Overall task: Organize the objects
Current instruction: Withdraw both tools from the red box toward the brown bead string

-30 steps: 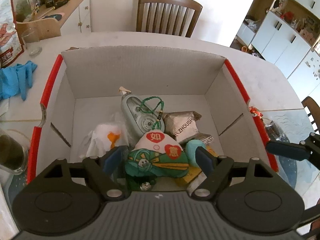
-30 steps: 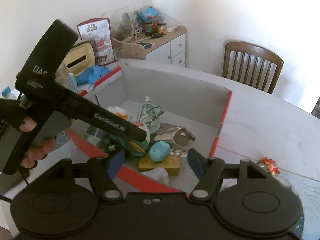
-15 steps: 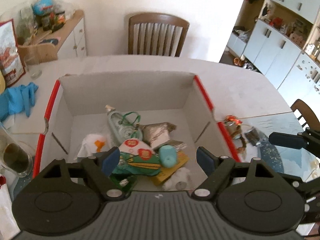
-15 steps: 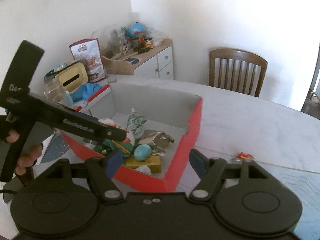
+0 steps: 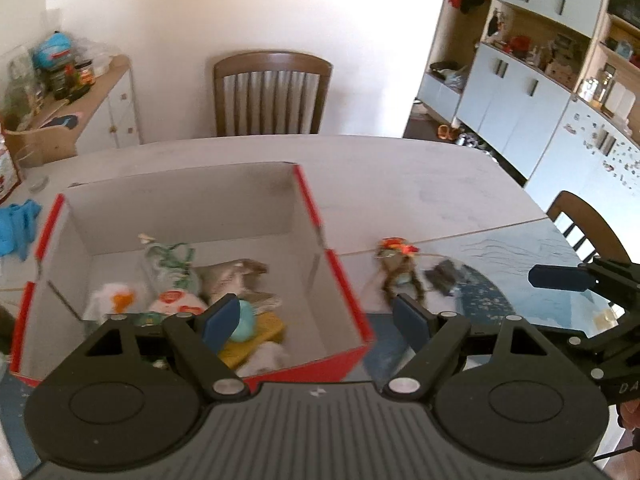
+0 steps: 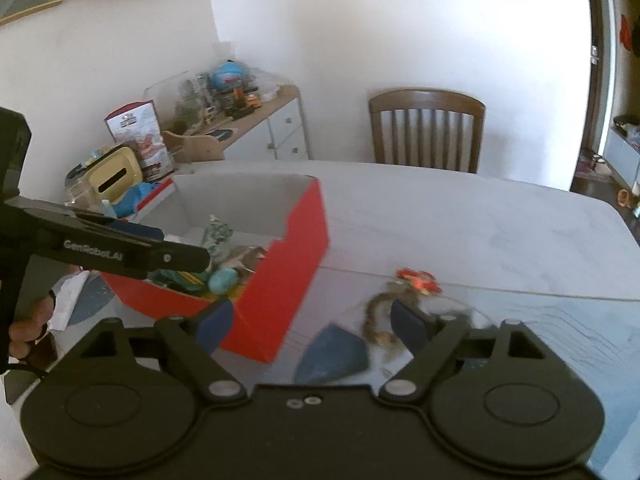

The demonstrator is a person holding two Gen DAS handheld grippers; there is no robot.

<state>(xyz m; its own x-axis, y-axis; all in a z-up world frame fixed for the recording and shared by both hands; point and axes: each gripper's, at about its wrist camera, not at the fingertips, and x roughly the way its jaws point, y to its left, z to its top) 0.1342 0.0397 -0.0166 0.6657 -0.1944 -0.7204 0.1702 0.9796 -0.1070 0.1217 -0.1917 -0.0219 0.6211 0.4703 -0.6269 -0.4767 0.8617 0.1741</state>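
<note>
A red cardboard box with a white inside stands on the table and holds several small items, among them a teal egg-shaped thing, a yellow sponge and a green-and-white pouch. To its right a braided ornament with a red-orange top and a small dark object lie on the table. My left gripper is open and empty above the box's right front corner. My right gripper hovers over the table right of the box, near the ornament; its jaws are opening with nothing between them.
A wooden chair stands at the table's far side, and another chair at the right. Blue gloves lie left of the box. A cluttered sideboard stands against the wall. A blue patterned mat covers the near table.
Both grippers have drawn back and moved right, away from over the box. The ornament on the table has come into view. The right gripper's jaws stand wider than before.
</note>
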